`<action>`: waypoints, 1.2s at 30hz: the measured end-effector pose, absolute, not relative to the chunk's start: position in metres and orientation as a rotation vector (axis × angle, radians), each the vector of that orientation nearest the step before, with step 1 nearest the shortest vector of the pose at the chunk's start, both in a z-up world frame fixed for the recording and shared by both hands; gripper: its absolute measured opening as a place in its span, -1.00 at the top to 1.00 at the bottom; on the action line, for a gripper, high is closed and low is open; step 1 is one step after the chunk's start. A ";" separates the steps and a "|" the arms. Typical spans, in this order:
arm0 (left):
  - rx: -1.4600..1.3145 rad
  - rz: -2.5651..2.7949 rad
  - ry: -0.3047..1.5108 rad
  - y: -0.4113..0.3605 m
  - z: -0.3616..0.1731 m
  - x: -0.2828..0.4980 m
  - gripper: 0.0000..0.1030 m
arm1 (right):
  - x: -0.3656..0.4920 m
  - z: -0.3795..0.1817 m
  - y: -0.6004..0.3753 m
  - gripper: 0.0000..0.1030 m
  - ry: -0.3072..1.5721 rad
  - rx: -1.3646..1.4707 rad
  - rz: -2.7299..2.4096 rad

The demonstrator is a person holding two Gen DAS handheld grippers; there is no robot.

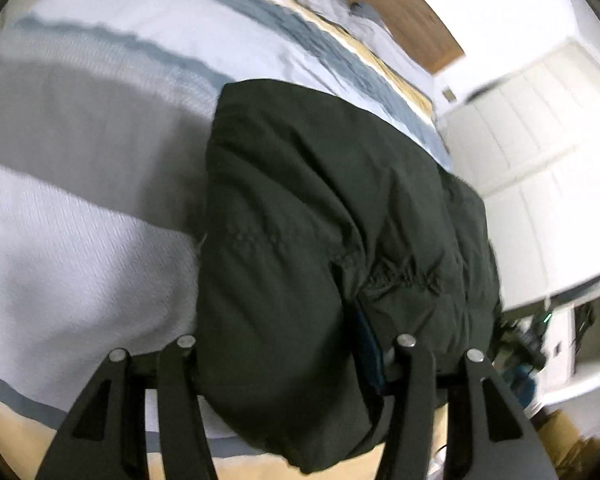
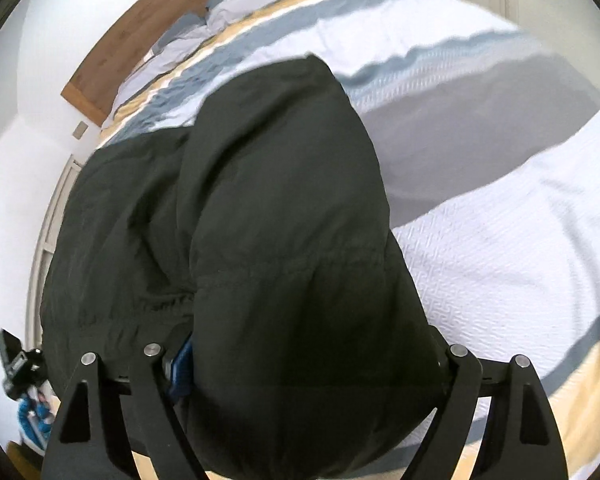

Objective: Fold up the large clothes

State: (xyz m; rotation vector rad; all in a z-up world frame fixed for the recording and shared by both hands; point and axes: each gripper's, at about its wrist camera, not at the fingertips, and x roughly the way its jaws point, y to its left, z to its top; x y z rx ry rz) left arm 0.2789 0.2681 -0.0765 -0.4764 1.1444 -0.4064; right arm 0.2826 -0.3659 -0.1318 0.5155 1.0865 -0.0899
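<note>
Garment: dark green-black quilted padded jacket [image 1: 320, 216], folded into a thick bundle, lying on the bed near its edge; in the right wrist view [image 2: 284, 208] it fills the centre of the picture.
Support surface: bed with a white textured bedspread [image 1: 80, 232] carrying grey, blue and yellow stripes; the jacket rests directly on it.
Left gripper: black two-finger tool [image 1: 296, 344], pointing steeply down at the near end of the jacket; jaws parted, with the folded near end of the jacket lying in the gap.
Left grip: the fingertips are hidden behind the fabric; no clamping of the fabric is visible.
Right gripper: black two-finger tool [image 2: 306, 350], also pointing steeply down; jaws spread wide, with the bulky fold of the jacket filling the gap.
Right grip: fabric bulges loosely past both fingers; not clamped.
Blue detail: a strip of blue lining or label [image 2: 182, 364] shows at the jacket's fold, just beside the right gripper's left finger.
Surroundings: brown wooden headboard [image 2: 112, 64] at the far end of the bed, white panelled door [image 1: 528, 160] beyond the jacket.
</note>
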 end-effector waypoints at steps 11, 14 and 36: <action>-0.688 -0.508 1.121 0.280 -0.083 0.306 -0.13 | 0.285 -0.117 -0.366 -0.99 1.049 0.779 -0.041; -0.756 -0.485 1.085 0.293 -0.085 0.299 -0.25 | 0.283 -0.122 -0.377 -0.99 1.021 0.872 0.011; -0.517 -0.228 0.974 0.195 -0.030 0.259 -0.31 | 0.297 -0.138 -0.461 -0.99 0.960 0.555 0.024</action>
